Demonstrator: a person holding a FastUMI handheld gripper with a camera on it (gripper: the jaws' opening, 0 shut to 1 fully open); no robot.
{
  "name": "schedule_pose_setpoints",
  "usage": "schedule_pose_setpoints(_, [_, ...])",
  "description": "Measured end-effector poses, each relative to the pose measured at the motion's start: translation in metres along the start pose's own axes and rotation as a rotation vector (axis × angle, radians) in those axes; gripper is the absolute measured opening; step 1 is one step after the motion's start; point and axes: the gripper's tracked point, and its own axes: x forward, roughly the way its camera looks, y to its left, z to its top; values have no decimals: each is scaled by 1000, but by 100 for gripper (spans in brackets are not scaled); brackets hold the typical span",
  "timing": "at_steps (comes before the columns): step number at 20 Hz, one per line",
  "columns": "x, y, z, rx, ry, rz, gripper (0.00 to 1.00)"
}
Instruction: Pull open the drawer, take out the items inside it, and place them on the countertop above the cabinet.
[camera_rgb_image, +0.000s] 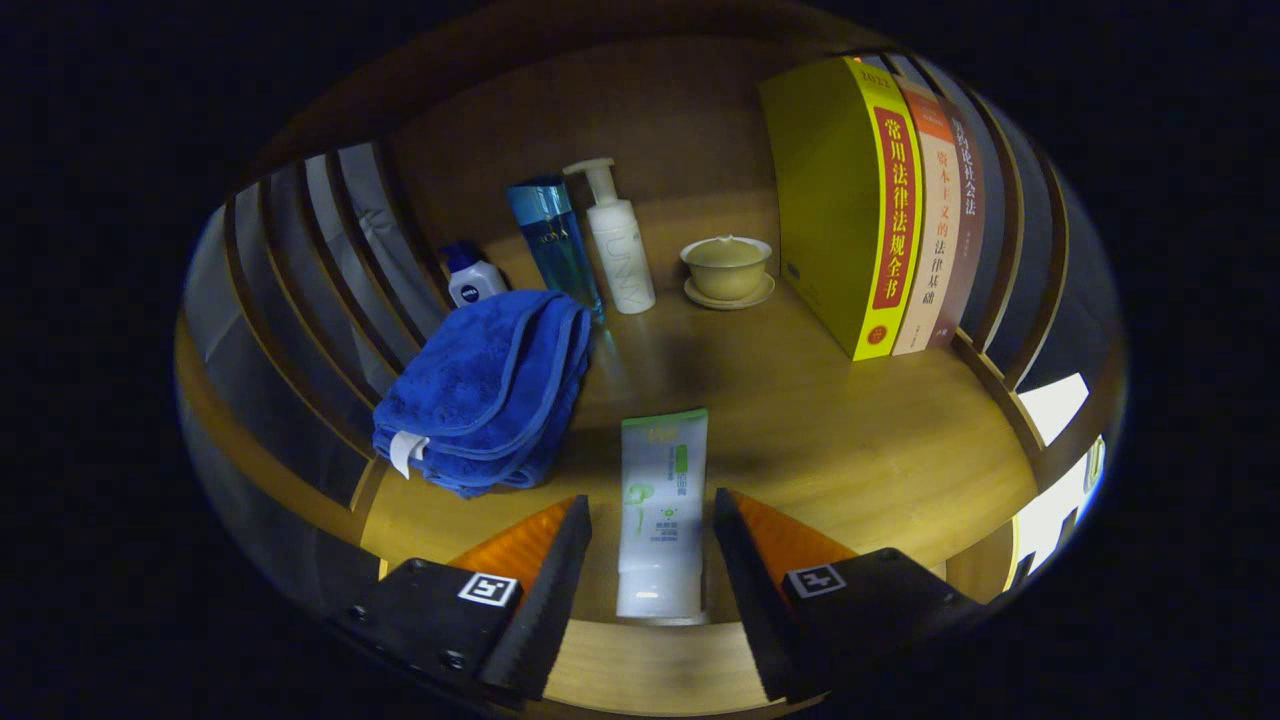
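A: Tube (660, 510) position, please.

B: White-and-green tube lies flat on the wooden countertop (850, 440), between the two fingers of the gripper (650, 530). Its long axis runs near-to-far, parallel to the fingers. Cap end is nearest, overhanging or just at the counter's near edge; far end reaches a little beyond the fingertips.

A: Gripper state?

B: Fingers spread apart, a gap visible on each side of the tube. Neither pad touches it. Nothing is held.

A: So placed, or about to be picked?

B: Judgement only: the tube sits on the countertop, which is where the task wants items, so this reads as a release. The drawer is not seen from here.

A: What does the next move depend on?

B: The tube lies dead ahead, axis in line with the fingers. A straight pull back toward the near side should clear it; any sideways drift would nudge it.

A: Neighbours?

B: Blue towel (490, 385) left of the tube, close. Bottles (620, 250), lidded cup (727, 268) and books (880, 200) stand far, well apart.
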Motion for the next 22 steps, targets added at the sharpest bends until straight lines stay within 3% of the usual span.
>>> schedule_pose_setpoints(6, [-16,5,-8,13,-21,30,99])
schedule_pose_setpoints(22, [-119,27,-54,5,-185,88,99])
